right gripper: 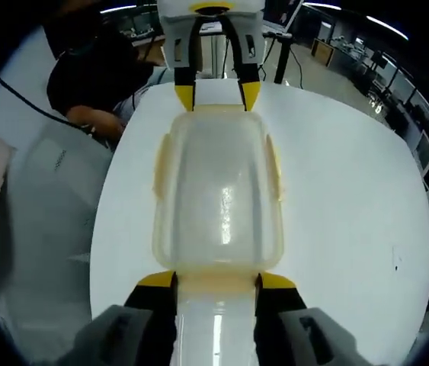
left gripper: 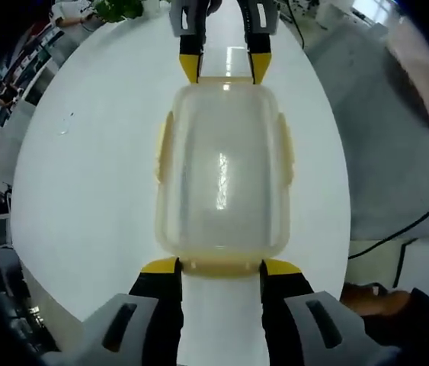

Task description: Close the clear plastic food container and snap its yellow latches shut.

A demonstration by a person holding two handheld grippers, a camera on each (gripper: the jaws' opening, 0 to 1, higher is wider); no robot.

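Yellow pads tip my left hand-held gripper (left gripper: 220, 267), its jaws standing apart and straddling the near end latch (left gripper: 218, 266) of the clear plastic container (left gripper: 222, 171), touching or just short of it; I cannot tell which. In the right gripper view my right hand-held gripper (right gripper: 216, 280) does the same at the opposite end, jaws apart either side of that end's latch (right gripper: 216, 284). The container sits between the two, on the white surface (left gripper: 92, 191), its lid (right gripper: 218, 183) apparently seated. Beyond the box, along its two long sides, the side latches (left gripper: 164, 146) look flared outward, so I judge they are not yet snapped. To do this well, I would steady one end while the other presses its latch down squarely, working opposite pairs so the lid stays level and nothing skates across the smooth surface.
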